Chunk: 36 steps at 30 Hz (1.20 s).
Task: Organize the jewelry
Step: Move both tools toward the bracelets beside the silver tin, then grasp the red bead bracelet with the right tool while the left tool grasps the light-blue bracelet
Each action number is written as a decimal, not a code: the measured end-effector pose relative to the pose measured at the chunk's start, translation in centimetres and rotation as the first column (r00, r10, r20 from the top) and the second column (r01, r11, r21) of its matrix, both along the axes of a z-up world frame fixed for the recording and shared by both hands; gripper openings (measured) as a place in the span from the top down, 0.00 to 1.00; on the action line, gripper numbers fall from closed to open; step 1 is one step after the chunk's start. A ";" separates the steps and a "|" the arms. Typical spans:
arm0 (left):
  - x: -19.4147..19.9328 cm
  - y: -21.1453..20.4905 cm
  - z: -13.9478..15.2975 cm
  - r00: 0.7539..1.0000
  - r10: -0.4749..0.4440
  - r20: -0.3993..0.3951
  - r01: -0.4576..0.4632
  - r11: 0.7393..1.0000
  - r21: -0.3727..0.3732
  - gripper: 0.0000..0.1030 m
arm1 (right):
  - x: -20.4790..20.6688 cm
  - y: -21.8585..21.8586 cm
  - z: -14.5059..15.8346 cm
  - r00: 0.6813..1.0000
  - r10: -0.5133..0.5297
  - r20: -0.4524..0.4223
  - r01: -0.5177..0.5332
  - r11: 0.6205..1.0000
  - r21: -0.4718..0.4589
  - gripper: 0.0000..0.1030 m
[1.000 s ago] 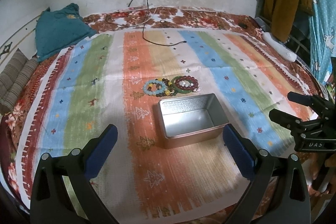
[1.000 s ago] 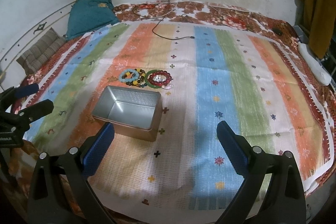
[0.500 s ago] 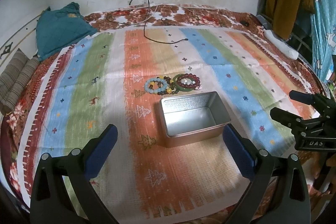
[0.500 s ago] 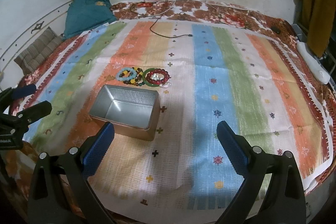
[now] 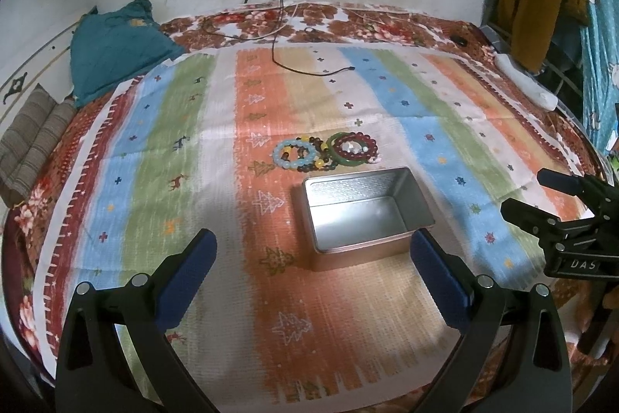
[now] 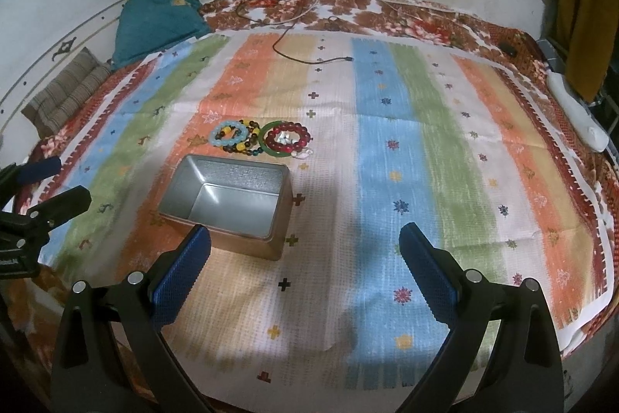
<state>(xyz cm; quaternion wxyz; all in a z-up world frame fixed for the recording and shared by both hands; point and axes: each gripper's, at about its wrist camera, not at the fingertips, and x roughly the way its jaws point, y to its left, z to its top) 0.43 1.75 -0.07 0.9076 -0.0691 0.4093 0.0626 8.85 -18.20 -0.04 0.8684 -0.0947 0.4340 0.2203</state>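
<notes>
Several bead bracelets (image 5: pixel 325 153) lie bunched mid-frame on the striped cloth (image 5: pixel 445 126), just above the empty metal tin (image 5: pixel 365 213). Both the left tool (image 5: pixel 309 275) and right tool (image 6: pixel 305 268) hang wide apart, holding nothing. Best approach: pinch 1 outer bracelet's rim, lift clear of its neighbours, then lower into the tin.

Left gripper (image 5: pixel 311 246) held low with jaws spread wide, right gripper (image 6: pixel 305 240) likewise held level, fingers parted, nothing gripped
</notes>
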 end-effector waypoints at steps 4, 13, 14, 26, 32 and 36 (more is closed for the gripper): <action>0.4 0.1 -0.1 1.000 0.009 -0.017 -0.009 1.000 -0.001 0.05 | 0.5 0.2 -0.3 1.000 -0.005 -0.013 0.005 1.000 0.004 0.04; 2.6 1.0 -0.7 0.996 0.048 -0.069 -0.047 0.999 0.017 0.05 | 1.7 0.9 -0.7 1.000 0.000 -0.027 -0.001 1.000 -0.011 0.04; 3.0 1.2 -0.7 0.996 0.052 -0.074 -0.051 0.998 0.023 0.05 | 2.0 1.1 -0.7 1.000 0.001 -0.024 -0.001 1.000 -0.021 0.04; 5.6 1.9 -1.1 0.991 0.077 -0.113 -0.069 0.995 0.066 0.05 | 4.4 2.5 -1.1 0.999 0.004 -0.036 -0.005 0.999 -0.049 0.04; 7.3 2.9 -1.3 0.986 0.104 -0.133 -0.095 0.993 0.072 0.05 | 6.1 2.9 -1.4 0.998 -0.016 -0.064 0.014 0.999 -0.041 0.04; 8.5 3.6 -1.7 0.982 0.117 -0.147 -0.107 0.992 0.071 0.05 | 7.4 3.3 -1.7 0.996 -0.027 -0.087 0.024 0.999 -0.034 0.04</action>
